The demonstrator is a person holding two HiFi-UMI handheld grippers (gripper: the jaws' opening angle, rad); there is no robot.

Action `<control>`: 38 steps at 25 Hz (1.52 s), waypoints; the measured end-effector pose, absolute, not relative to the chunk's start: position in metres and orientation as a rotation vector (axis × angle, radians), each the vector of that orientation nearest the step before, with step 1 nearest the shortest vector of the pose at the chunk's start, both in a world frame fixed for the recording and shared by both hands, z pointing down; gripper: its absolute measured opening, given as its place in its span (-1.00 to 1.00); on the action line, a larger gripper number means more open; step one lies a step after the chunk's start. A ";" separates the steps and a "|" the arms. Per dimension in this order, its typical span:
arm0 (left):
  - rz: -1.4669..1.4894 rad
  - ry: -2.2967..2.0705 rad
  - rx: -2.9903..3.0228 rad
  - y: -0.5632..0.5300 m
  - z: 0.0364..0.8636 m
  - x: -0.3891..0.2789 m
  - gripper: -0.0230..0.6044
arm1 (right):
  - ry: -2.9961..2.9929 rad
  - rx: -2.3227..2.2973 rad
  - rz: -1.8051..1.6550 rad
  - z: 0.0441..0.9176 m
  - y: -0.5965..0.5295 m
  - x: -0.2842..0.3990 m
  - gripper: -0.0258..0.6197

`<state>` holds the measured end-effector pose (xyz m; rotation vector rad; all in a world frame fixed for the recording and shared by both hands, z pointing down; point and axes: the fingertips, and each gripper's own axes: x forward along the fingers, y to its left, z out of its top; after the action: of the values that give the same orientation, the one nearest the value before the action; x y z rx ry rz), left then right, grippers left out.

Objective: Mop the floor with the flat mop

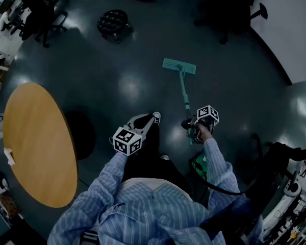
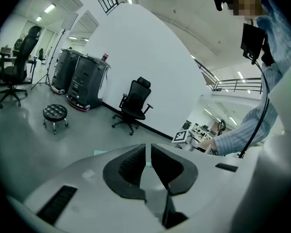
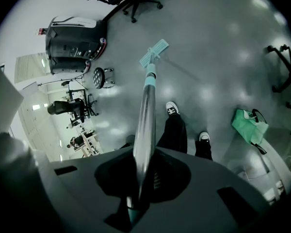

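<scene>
The flat mop stands slanted on the dark, glossy floor. Its pale green head lies flat on the floor out in front of the person, and its handle rises back toward them. The right tool pinches the upper end of that handle, and the silvery shaft runs straight out between its two jaws. The left tool is off the mop, held up to the left of the handle. Its jaws are pressed nearly together, with only a thin slit between them and nothing in it.

A white shoe is planted near the handle, on its left. A black padded stool stands past the mop's head and off to the left. A round wooden table sits well apart from the mop, further left again. A green bag lies on the floor near the held end of the handle.
</scene>
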<state>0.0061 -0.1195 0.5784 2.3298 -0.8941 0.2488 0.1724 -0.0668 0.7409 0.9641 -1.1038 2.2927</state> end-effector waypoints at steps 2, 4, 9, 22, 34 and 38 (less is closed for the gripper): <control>0.248 -0.891 2.340 -0.102 0.576 0.010 -0.81 | -1.107 0.957 2.281 0.740 -0.039 0.173 -0.76; 0.244 -0.887 2.348 -0.082 0.573 0.014 -0.81 | -1.107 0.951 2.273 0.740 -0.012 0.173 -0.76; 0.239 -0.878 2.380 -0.030 0.562 0.027 -0.81 | -1.110 0.926 2.293 0.736 0.056 0.174 -0.76; 0.218 -0.894 2.409 0.065 0.548 0.035 -0.81 | -1.104 0.858 2.274 0.727 0.241 0.184 -0.76; 0.248 -0.840 2.452 0.098 0.547 0.048 -0.81 | -1.070 0.798 2.225 0.706 0.337 0.217 -0.76; 0.252 -0.828 2.462 0.121 0.543 0.047 -0.81 | -1.063 0.784 2.203 0.697 0.364 0.221 -0.76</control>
<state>0.0473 0.1214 0.5431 2.4621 -0.8285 0.2518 0.2209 0.3638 0.6966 0.7836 -1.0630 2.2027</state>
